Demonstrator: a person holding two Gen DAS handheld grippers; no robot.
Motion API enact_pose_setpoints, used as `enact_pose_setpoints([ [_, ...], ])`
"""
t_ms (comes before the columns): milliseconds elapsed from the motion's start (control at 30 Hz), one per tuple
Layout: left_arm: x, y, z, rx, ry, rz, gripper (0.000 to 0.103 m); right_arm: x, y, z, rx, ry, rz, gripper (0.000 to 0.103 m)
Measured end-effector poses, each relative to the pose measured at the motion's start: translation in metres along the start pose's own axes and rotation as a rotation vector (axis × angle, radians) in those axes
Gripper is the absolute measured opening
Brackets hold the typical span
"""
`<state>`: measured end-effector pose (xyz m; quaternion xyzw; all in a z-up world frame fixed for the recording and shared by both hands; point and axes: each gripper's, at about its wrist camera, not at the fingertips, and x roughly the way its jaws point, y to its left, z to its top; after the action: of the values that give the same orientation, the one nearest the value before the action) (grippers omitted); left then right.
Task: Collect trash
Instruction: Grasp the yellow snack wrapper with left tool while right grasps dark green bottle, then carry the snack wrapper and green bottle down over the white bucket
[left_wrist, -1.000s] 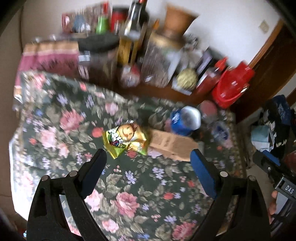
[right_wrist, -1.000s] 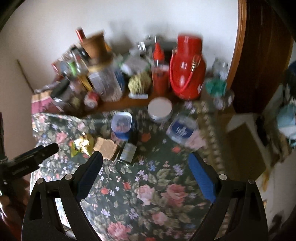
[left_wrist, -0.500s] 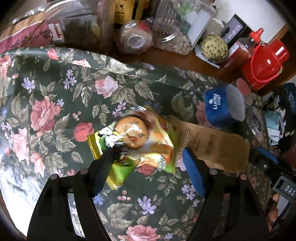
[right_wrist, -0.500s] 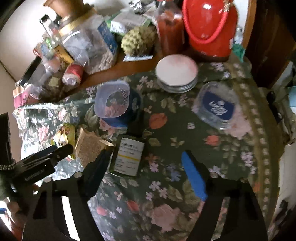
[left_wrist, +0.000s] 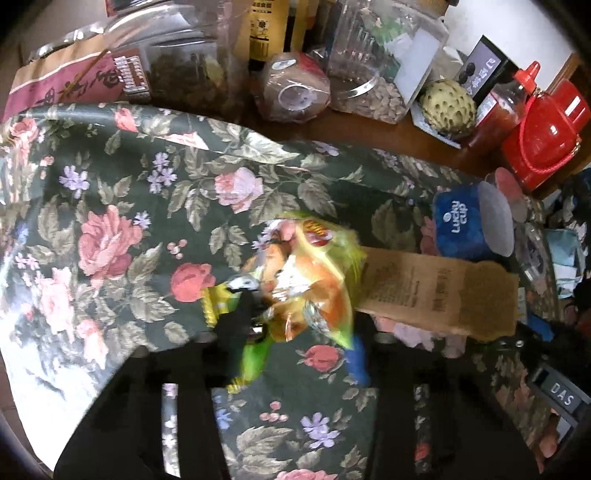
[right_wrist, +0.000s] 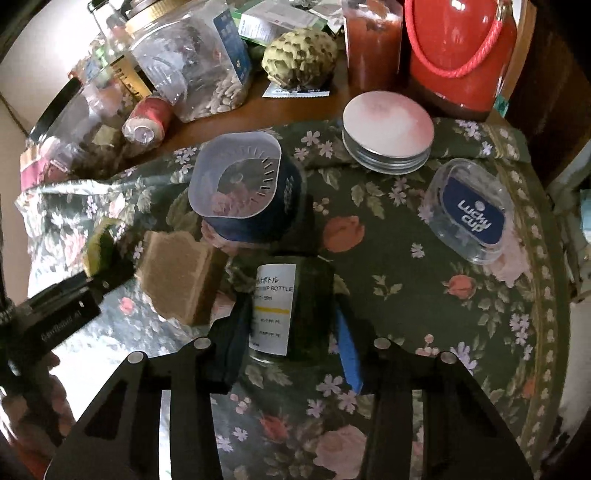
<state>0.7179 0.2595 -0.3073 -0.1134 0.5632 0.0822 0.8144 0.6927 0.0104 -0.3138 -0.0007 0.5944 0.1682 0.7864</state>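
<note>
Left fingers: the left gripper (left_wrist: 295, 332) has just been closing; its jaws now pinch the crumpled snack wrapper (left_wrist: 306, 280), bunching the foil so it can't slip.
Right fingers: the right gripper (right_wrist: 291, 332) has also been closing, its pads hugging the sides of the small pump bottle (right_wrist: 288, 310) lying on its side.
Nearby trash: a brown carton (left_wrist: 439, 291) touches the wrapper; a Lucky Cup tub (right_wrist: 243, 188) lies tipped beside the bottle.
Underneath: floral tablecloth (left_wrist: 129, 206), both items probably about to be lifted.

Right gripper (right_wrist: 291, 328) fingers (right_wrist: 349, 341) have just closed on bottle (right_wrist: 286, 306).
</note>
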Motion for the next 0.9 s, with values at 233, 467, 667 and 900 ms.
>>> enact_pose_setpoints([
  [233, -0.028, 0.011, -0.013, -0.021, -0.004, -0.017, 0.013, -0.024, -0.014, -0.014, -0.003, -0.020, 0.019, 0.039],
  [467, -0.081, -0.002, -0.028, -0.017, -0.084, 0.001, 0.013, -0.069, -0.036, -0.028, 0.010, -0.077, 0.061, 0.039],
  [667, -0.137, -0.034, -0.044, -0.013, -0.188, -0.008, 0.013, -0.120, -0.046, -0.037, -0.027, -0.168, 0.091, 0.039],
  [900, -0.202, -0.095, -0.074, -0.021, -0.338, -0.027, 0.013, -0.191, -0.058, -0.060, -0.130, -0.323, 0.106, 0.039],
])
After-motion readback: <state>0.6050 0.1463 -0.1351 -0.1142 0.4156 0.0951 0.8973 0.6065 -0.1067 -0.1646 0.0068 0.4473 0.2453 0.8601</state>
